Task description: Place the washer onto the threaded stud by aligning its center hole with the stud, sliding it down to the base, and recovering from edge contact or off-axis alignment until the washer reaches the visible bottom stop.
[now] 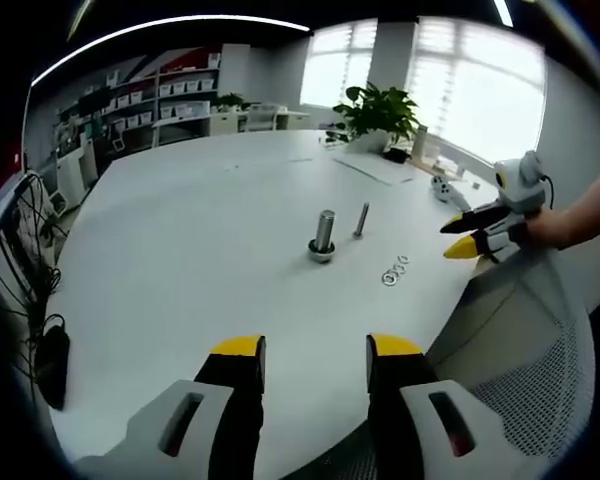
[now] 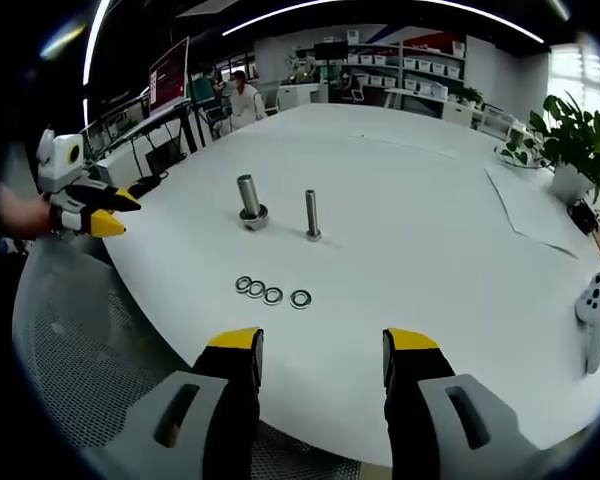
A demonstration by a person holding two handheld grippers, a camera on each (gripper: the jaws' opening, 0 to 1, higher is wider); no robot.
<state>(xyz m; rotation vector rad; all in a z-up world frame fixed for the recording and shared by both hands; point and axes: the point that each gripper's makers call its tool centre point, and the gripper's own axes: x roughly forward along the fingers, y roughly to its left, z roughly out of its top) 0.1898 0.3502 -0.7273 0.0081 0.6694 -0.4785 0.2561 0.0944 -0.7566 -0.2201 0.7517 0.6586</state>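
Two upright metal studs stand on the white table: a thick one with a wide base (image 1: 323,236) (image 2: 250,202) and a thinner one (image 1: 361,220) (image 2: 311,215). Several flat washers (image 2: 271,292) (image 1: 394,272) lie in a row on the table in front of the studs. My left gripper (image 1: 316,350) is open over the table's near edge, well short of the studs; it appears at the far left of the right gripper view (image 2: 115,212). My right gripper (image 2: 320,345) is open just in front of the washers, and from the left gripper view (image 1: 462,238) it hovers at the table's right edge.
A potted plant (image 1: 380,112) (image 2: 570,145) and a sheet of paper (image 2: 532,205) sit at the table's far side. A white controller (image 2: 592,305) lies near the table edge. A mesh chair (image 1: 540,380) stands beside the table. Shelves (image 1: 160,100) line the back wall.
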